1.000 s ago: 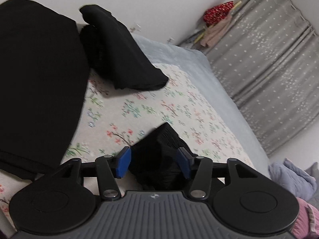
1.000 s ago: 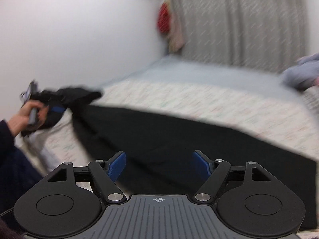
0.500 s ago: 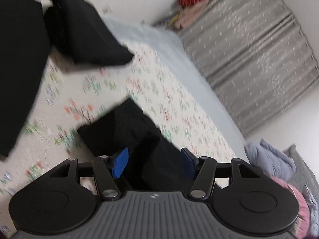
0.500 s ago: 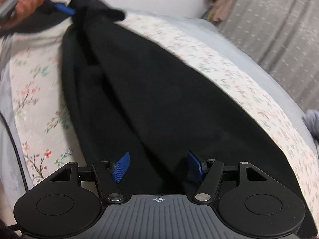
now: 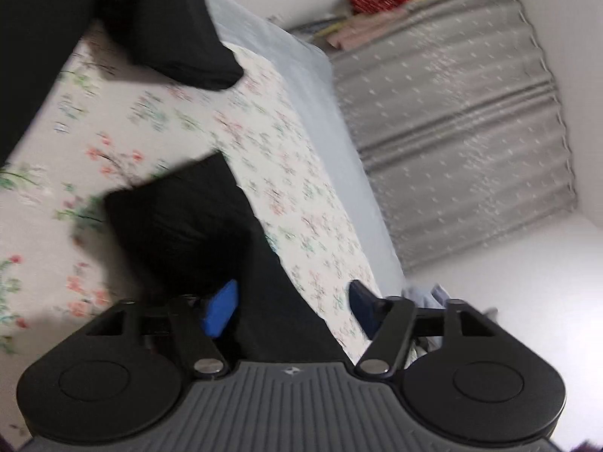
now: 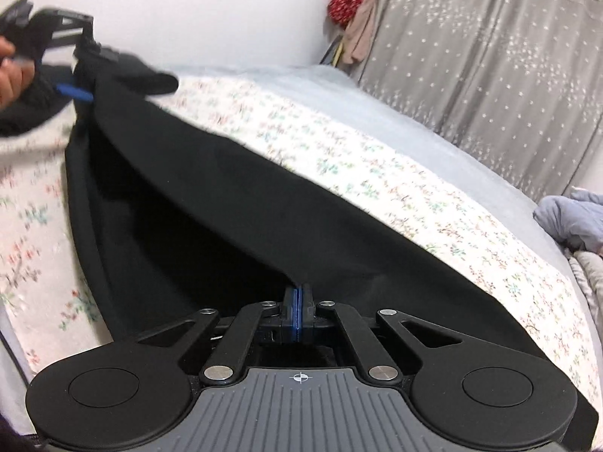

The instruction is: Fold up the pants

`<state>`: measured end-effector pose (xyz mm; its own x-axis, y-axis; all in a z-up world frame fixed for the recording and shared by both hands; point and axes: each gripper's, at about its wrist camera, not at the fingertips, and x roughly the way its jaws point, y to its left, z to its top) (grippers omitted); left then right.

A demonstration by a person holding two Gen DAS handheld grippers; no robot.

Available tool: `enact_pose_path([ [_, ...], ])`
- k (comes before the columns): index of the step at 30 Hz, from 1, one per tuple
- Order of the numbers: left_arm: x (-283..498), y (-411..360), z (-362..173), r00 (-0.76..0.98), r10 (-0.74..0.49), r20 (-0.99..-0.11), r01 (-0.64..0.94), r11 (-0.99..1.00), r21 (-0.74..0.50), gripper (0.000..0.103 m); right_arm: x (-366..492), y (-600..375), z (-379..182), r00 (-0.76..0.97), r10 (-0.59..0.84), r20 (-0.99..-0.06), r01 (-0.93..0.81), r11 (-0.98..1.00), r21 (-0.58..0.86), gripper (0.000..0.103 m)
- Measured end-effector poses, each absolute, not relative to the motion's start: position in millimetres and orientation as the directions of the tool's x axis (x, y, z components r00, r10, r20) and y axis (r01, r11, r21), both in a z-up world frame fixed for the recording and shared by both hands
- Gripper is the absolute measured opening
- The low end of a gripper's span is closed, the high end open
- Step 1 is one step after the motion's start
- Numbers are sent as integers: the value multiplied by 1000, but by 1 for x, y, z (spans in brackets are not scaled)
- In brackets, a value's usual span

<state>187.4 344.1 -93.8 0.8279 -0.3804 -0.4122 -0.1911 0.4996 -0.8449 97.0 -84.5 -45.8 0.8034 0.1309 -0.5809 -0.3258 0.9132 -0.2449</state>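
Right tool (image 6: 297, 303) pinches the pants (image 6: 233, 203) edge; left tool (image 5: 292, 303) gapes wide around loose cloth. Risk: the unclamped end slides off, spoiling the fold.

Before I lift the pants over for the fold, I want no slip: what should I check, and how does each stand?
1. Right gripper shut on the black fabric pants: ok.
2. Left gripper gripping the pants: not ok in its own view, fingers apart with cloth between; blurred in the right view.
3. Cloth taut between both grippers: ok.
4. Floral bedsheet bare beyond the pants: ok.
5. Grey bundled cloth apart from the pants: ok.
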Motion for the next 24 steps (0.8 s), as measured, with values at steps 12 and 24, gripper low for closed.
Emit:
enact_pose_path([
  [12,209,349,-87,846,-200,-494,-261,652,-711,15,76,-78,-47,743,197,-640,-395,900,-182,0],
  [24,200,361,-121,708,-235,-666,-328,726,-604,20,63,-58,-82,651,191,-735,-456,873,-176,0],
])
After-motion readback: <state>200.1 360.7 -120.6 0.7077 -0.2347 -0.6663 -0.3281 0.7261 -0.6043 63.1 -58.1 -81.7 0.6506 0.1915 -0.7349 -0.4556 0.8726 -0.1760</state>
